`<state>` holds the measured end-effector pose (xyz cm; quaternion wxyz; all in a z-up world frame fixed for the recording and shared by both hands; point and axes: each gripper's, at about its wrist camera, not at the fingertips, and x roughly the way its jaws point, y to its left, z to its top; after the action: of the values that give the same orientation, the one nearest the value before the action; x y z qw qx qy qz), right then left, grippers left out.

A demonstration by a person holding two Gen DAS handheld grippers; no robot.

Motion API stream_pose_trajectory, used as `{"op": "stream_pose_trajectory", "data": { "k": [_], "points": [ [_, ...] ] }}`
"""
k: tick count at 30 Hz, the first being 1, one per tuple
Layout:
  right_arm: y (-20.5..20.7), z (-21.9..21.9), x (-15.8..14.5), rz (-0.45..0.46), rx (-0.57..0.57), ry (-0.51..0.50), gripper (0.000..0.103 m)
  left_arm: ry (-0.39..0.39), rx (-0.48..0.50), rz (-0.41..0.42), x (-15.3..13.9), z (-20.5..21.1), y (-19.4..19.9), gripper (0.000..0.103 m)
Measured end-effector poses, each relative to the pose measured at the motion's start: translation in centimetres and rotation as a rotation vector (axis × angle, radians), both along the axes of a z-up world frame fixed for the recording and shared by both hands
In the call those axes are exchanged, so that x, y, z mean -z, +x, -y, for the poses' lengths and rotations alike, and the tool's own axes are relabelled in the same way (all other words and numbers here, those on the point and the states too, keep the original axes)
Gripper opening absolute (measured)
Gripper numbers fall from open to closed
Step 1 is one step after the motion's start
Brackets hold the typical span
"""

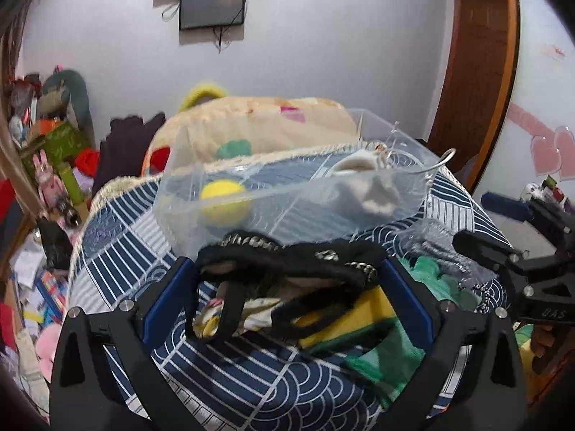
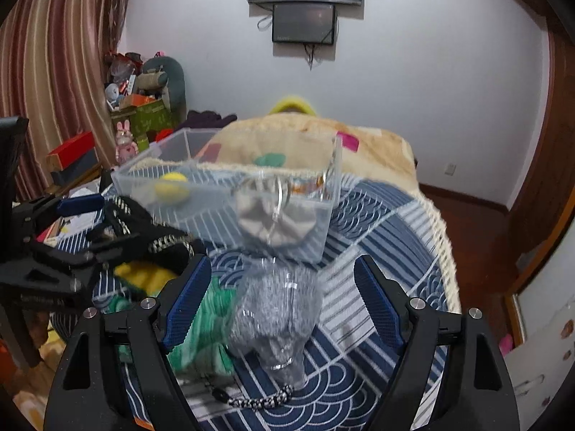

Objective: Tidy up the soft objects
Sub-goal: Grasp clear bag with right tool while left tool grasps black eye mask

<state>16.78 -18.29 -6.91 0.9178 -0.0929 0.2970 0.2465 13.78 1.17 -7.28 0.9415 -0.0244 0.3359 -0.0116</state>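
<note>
On a blue patterned blanket [image 1: 118, 251] a heap of soft things is being approached by both grippers, with a clear plastic bin [image 1: 287, 194] standing just behind the heap, toward twelve o'clock in both wrist views.

The left gripper [image 1: 287, 287] is being held at its widest, its jaws spread to either side of a black strap with chain trim [image 1: 287, 251]; the strap lies between the blue pads but is not being pressed by them. Beneath it, at about five o'clock, yellow cloth [image 1: 359, 312] and green cloth [image 1: 395, 352] are being seen. The strap is judged to be light and limp, so it is likely to sag and trail once lifted, while the chain links are expected to add a little weight and to slip. A pinch across the bunched middle is judged better than one on a loose loop.

The right gripper [image 2: 282, 301] is being opened, its jaws well apart around a grey fluffy item wrapped in clear film [image 2: 276, 309], with nothing clamped. That film is judged to be slick and crinkly, the filling soft and compressible; hold is best taken across the fat middle, not at the narrow six o'clock end.

In the bin a yellow ball [image 1: 222, 201] and a pale grey cloth [image 1: 370, 194] are already lying.
</note>
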Motion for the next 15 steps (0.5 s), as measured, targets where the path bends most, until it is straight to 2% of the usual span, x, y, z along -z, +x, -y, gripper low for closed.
{"op": "stream_pose_trajectory", "data": {
  "k": [3, 9, 13, 15],
  "points": [
    [0.5, 0.2, 1.1, -0.033, 0.012, -0.008, 0.079, -0.048, -0.012, -0.026, 0.4, -1.2, 0.1, 0.103],
    [0.5, 0.7, 2.0, -0.061, 0.026, -0.011, 0.078, -0.057, -0.044, 0.001, 0.5, -2.7, -0.5, 0.103],
    [0.4, 1.2, 2.0, -0.088, 0.011, 0.01, 0.061, -0.072, -0.053, 0.016, 0.6, -3.2, -0.6, 0.103],
    [0.4, 1.2, 2.1, -0.094, 0.004, 0.011, 0.055, -0.079, -0.052, 0.025, 0.7, -3.2, -0.6, 0.098]
  ]
}}
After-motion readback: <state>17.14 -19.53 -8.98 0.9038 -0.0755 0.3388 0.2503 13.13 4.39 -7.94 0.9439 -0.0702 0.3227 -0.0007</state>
